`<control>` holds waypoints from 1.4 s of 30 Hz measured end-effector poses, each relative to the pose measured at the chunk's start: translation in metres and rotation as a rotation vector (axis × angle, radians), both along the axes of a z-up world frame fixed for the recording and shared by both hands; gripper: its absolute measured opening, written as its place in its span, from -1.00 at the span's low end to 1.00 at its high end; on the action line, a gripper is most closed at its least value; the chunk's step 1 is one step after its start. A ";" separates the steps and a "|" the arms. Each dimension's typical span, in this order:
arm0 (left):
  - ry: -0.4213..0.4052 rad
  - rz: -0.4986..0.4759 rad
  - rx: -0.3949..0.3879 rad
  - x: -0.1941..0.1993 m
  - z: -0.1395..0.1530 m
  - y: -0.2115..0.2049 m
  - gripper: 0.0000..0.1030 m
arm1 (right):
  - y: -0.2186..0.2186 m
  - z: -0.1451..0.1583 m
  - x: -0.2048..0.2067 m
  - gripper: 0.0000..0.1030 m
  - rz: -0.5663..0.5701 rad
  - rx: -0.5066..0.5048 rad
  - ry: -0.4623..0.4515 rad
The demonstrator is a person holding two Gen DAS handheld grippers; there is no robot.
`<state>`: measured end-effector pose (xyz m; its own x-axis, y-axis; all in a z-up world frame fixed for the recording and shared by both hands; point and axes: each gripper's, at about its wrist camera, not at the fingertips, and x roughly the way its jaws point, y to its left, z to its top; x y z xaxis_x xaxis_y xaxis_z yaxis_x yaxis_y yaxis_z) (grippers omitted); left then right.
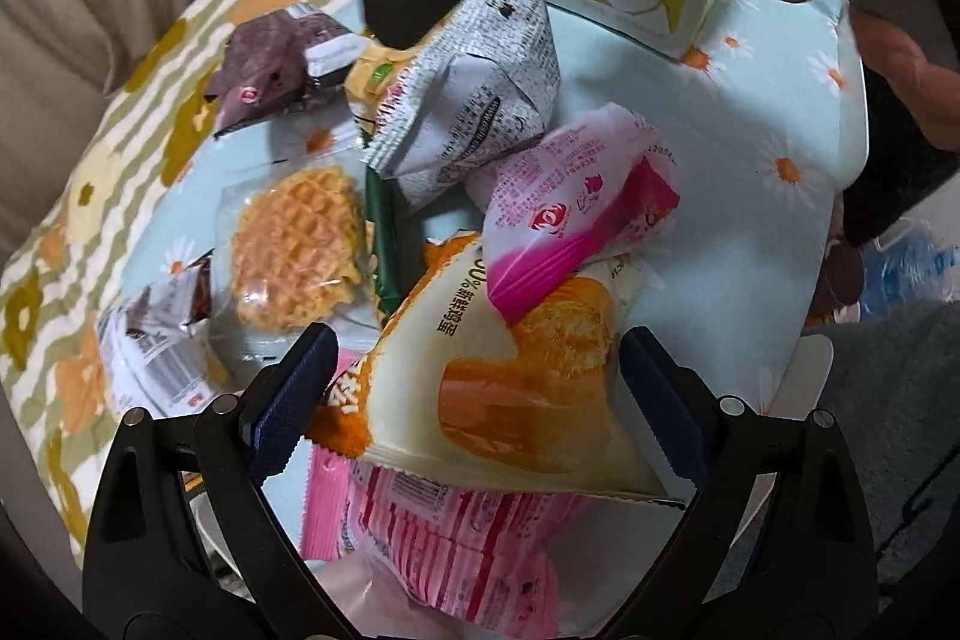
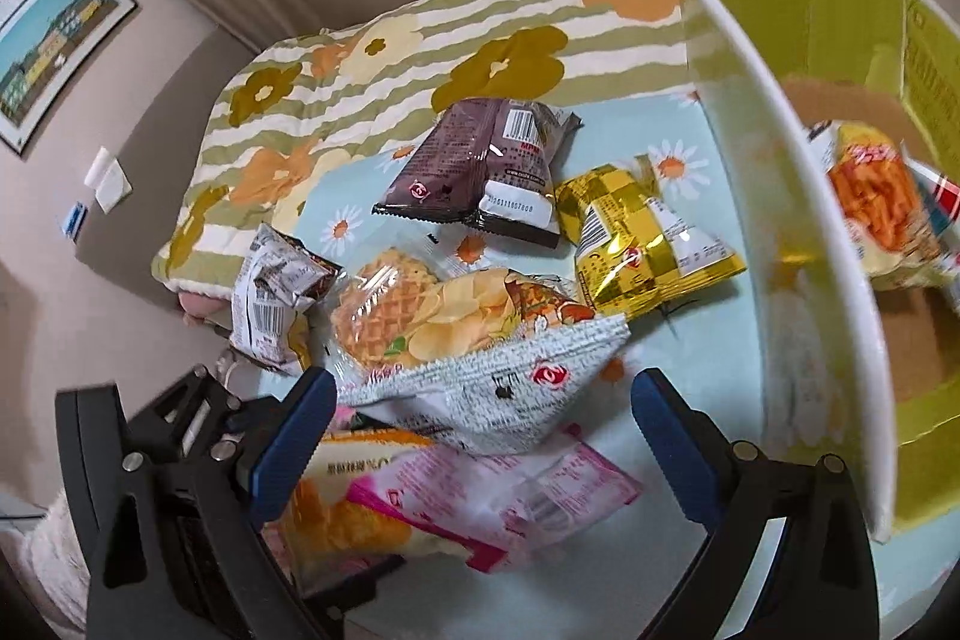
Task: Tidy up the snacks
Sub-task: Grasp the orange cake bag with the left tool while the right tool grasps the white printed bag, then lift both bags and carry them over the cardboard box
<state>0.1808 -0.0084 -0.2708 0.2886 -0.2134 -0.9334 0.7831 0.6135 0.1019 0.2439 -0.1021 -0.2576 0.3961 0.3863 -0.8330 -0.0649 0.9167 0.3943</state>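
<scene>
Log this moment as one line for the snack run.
left gripper: open over orange-and-cream packet | right gripper: open over grey packet | green box: holds a snack | pile unsorted

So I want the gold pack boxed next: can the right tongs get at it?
Probably yes: the shiny gold foil snack packet lies uncovered ahead of the open right tongs, though the grey printed packet lies between them.

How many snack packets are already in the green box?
1 for sure: an orange-and-yellow snack packet on the floor of the green box. A red-and-white edge beside it may be a second; the box's white wall hides part of the interior.
</scene>
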 end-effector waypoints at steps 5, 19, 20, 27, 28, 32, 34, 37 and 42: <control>0.022 -0.011 -0.012 0.001 -0.002 -0.002 0.59 | 0.001 -0.012 0.008 0.91 -0.012 0.035 0.038; 0.048 0.085 -0.061 -0.002 0.021 0.018 0.48 | -0.013 -0.028 0.019 0.91 -0.068 0.118 0.111; 0.049 0.096 -0.067 -0.002 0.023 0.021 0.48 | -0.014 -0.029 0.020 0.91 -0.070 0.122 0.114; 0.043 0.143 -0.076 -0.006 0.034 0.031 0.48 | -0.016 -0.038 0.025 0.91 -0.088 0.175 0.146; 0.041 0.147 -0.078 -0.007 0.035 0.032 0.48 | -0.016 -0.038 0.026 0.90 -0.091 0.181 0.147; 0.039 0.172 -0.088 -0.006 0.039 0.038 0.48 | -0.014 -0.035 0.025 0.49 -0.078 0.209 0.139; 0.034 0.186 -0.095 -0.007 0.042 0.041 0.48 | -0.012 -0.029 0.023 0.37 -0.069 0.188 0.124; 0.026 0.208 -0.102 -0.007 0.048 0.044 0.48 | -0.010 -0.021 0.021 0.12 -0.056 0.176 0.106; -0.001 0.258 -0.100 -0.011 0.062 0.054 0.48 | -0.007 -0.007 0.018 0.03 -0.029 0.169 0.078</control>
